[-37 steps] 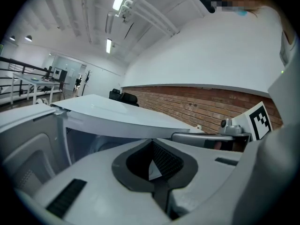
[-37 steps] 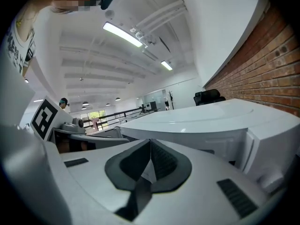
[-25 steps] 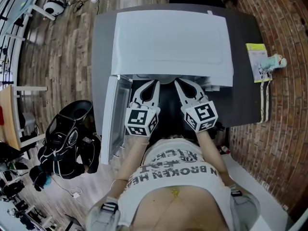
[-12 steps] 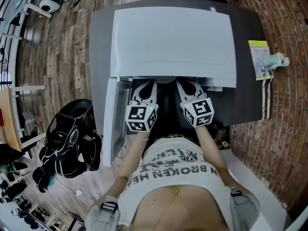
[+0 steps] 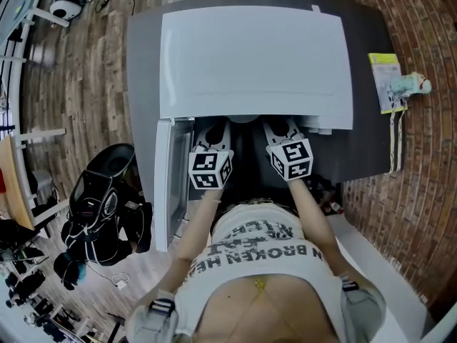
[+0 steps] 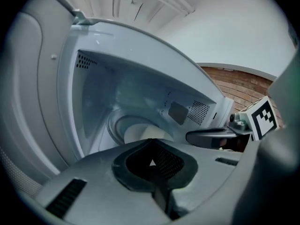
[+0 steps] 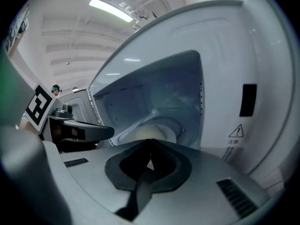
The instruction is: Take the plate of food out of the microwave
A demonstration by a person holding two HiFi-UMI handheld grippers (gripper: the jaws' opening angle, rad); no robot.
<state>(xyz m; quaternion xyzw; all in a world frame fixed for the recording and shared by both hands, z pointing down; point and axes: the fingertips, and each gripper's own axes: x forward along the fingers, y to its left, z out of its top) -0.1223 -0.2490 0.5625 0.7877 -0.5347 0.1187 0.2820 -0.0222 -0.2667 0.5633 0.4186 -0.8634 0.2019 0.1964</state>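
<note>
One microwave [image 5: 257,63], white, takes up most of a dark grey bench [image 5: 368,145], its front facing the bench's near edge. Its one door [image 5: 166,184] is swung open at the left. We count one plate [image 6: 140,134] inside, pale and round, sitting on the glass turntable [image 6: 115,125] towards the back of the cavity. We cannot tell the food apart from the plate. Two grippers are at the mouth of the cavity, side by side and apart. The left gripper [image 6: 152,142] has its jaws clenched tip to tip with nothing between them, and the plate lies beyond them, untouched. The right gripper [image 7: 150,142] is likewise clenched and empty, with the plate past its tips. There are two marker cubes, one on each: left cube [image 5: 209,170], right cube [image 5: 290,159]. At the bench's right edge we note one yellow-green booklet [image 5: 382,81] and, just beside it, one small teal object [image 5: 410,86], too small to name. Left of the bench the floor is wood plank [image 5: 86,84]; right of it is brick [image 5: 421,191]. One black bag [image 5: 100,206] lies on the planks near the open door. One strip light [image 7: 110,9] glows on the white ceiling.
</note>
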